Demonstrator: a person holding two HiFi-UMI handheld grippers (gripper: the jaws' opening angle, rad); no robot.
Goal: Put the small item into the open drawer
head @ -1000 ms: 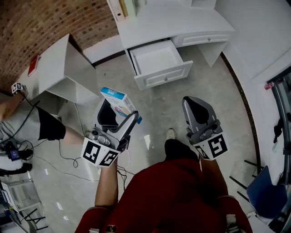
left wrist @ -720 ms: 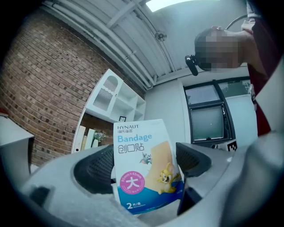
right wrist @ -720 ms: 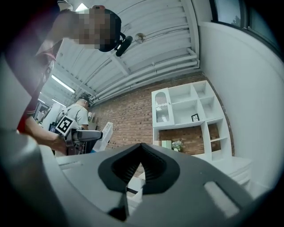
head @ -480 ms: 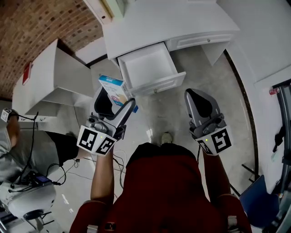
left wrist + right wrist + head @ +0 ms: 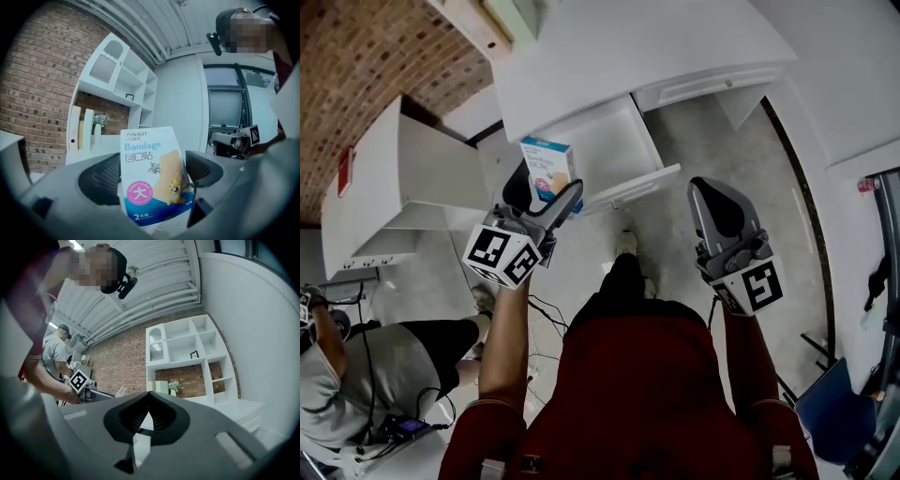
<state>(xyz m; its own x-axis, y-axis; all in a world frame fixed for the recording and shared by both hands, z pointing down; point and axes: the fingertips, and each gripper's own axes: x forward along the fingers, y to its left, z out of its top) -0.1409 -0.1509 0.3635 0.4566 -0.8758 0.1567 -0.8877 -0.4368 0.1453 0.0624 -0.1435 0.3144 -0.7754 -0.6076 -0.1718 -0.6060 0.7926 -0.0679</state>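
Note:
A small white-and-blue bandage box stands upright between the jaws of my left gripper, which is shut on it. In the head view the box sits over the left part of the open white drawer, which is pulled out from under the desk, and the visible drawer interior is bare. My right gripper hangs to the right of the drawer front, over the floor. Its jaws are shut with nothing between them.
The white desk runs above the drawer, and a white cabinet stands to the left against a brick wall. Another person sits at lower left, with cables on the floor. A blue chair is at lower right.
The desk and drawer have come closer in the head view. My left gripper has carried the box up from the floor area to over the drawer. The right gripper stays shut.

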